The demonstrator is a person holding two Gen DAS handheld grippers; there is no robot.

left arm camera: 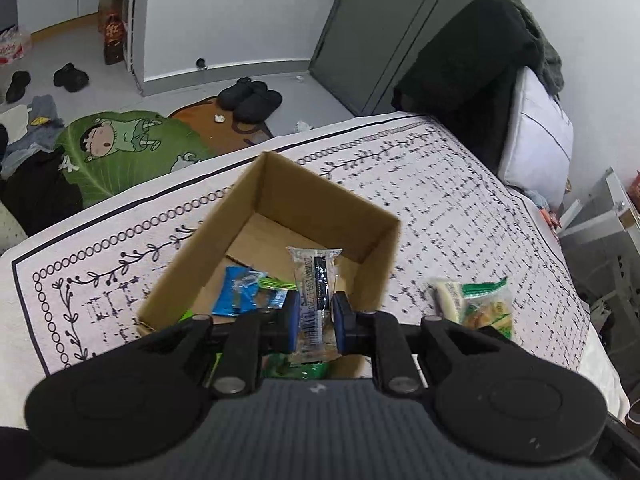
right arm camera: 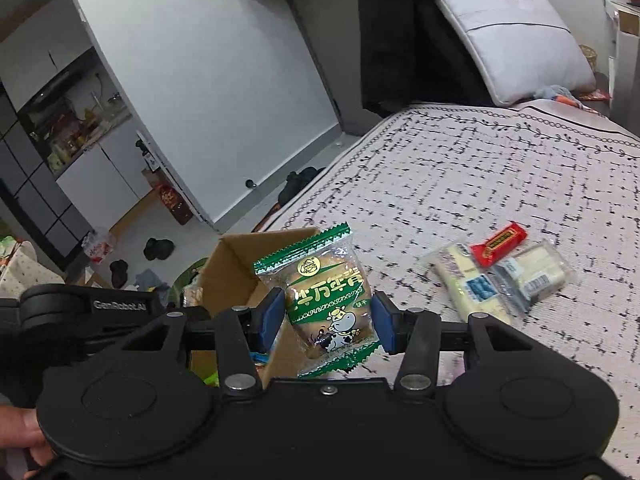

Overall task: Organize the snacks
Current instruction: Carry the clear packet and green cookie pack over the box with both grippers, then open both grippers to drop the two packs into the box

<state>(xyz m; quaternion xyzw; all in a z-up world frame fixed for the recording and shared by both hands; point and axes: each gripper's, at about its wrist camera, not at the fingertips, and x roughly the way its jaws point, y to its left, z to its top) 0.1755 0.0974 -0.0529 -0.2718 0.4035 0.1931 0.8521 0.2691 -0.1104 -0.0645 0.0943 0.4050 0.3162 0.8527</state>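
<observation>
Over box (left arm camera: 276, 200), both tools grip snack pkts.

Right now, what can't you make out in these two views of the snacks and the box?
- Left wrist view: the cardboard box near end and the snacks there are hidden by the left hand-held gripper.
- Same view: print on the clear packet it holds is too small to read.
- Right wrist view: most of the box interior is hidden by the green biscuit packet in the right hand-held gripper.
- Right wrist view: labels on the white snack packets are blurred.
</observation>
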